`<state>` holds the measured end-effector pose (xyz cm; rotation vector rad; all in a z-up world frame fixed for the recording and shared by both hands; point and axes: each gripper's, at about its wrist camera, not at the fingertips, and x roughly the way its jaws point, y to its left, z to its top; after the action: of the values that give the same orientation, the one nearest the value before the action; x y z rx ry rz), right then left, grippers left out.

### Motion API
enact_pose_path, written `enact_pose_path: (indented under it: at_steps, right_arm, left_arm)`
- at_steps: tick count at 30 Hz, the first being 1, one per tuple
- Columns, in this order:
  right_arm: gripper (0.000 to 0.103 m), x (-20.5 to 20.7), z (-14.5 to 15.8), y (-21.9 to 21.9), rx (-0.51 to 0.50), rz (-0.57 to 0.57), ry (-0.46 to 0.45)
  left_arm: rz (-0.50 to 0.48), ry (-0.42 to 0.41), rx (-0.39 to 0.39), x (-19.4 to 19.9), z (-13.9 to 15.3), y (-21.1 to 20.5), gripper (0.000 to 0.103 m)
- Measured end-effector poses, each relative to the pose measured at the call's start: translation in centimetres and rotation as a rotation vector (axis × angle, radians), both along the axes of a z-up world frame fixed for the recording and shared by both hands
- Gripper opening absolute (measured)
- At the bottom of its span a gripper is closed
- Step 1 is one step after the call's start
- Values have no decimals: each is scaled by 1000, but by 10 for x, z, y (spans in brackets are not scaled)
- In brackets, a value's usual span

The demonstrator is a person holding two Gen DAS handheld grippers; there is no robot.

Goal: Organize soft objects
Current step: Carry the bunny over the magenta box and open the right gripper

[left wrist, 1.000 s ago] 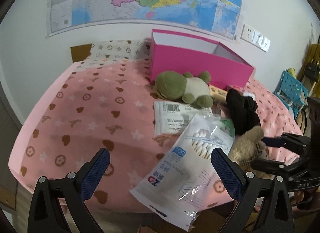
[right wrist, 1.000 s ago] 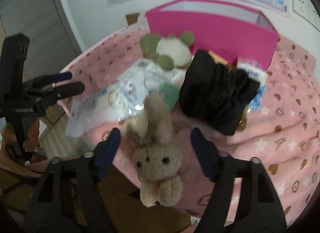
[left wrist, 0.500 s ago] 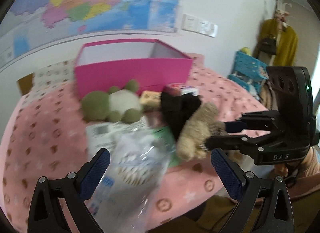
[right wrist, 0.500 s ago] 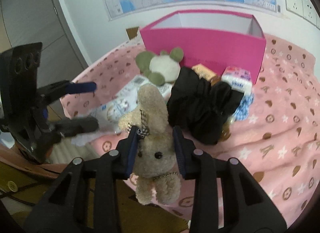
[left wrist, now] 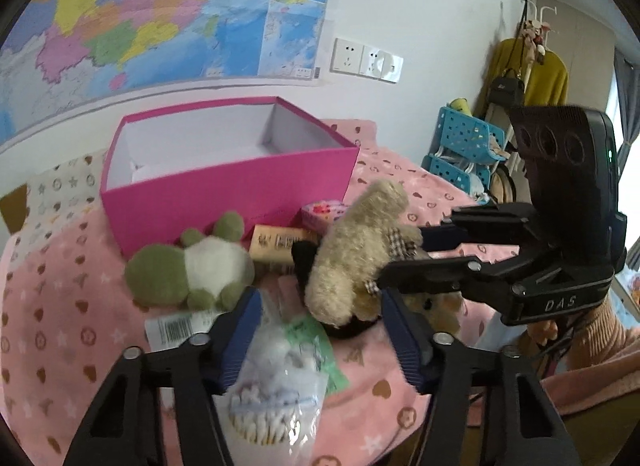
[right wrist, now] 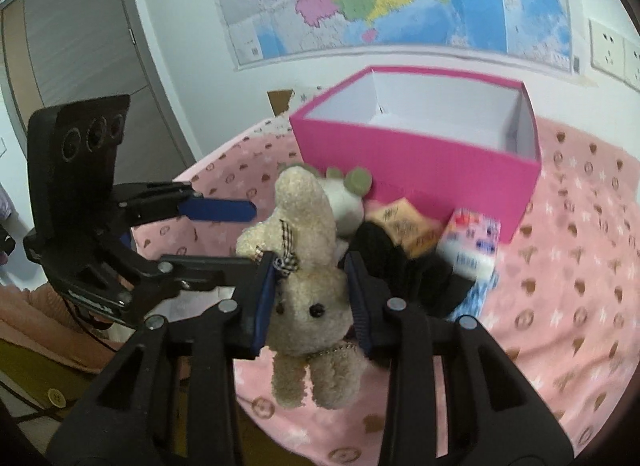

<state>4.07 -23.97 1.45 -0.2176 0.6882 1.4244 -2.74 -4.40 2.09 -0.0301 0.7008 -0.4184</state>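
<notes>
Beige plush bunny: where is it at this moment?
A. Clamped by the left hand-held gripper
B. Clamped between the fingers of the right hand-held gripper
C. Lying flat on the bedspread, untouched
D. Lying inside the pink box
B: the right wrist view shows the beige plush bunny pinched at its head between the fingers of the right hand-held gripper, in front of the pink box, which looks empty as far as its inside shows.

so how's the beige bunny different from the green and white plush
The beige bunny is one colour, wears a checked bow and is clamped off the bed in the right gripper. The green and white plush is two-toned, rounder and lies ungripped beside the pink box. Both are fuzzy soft toys.
</notes>
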Motion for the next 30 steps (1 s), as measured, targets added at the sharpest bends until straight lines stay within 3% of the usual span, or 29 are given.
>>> enact_pose_path:
  at_steps: [7,18,30]
  right_arm:
    - [37,31,24,24,10,23,-69]
    - [37,90,50,64,-8,25,-166]
    - [37,140,54,107,-75,42,-260]
  left_arm:
    - [-29,-40,17,30,22,-2,42]
    - [-15,-50,64,99,45,-1,39]
    - [43,-20,85,159,45,-2,39]
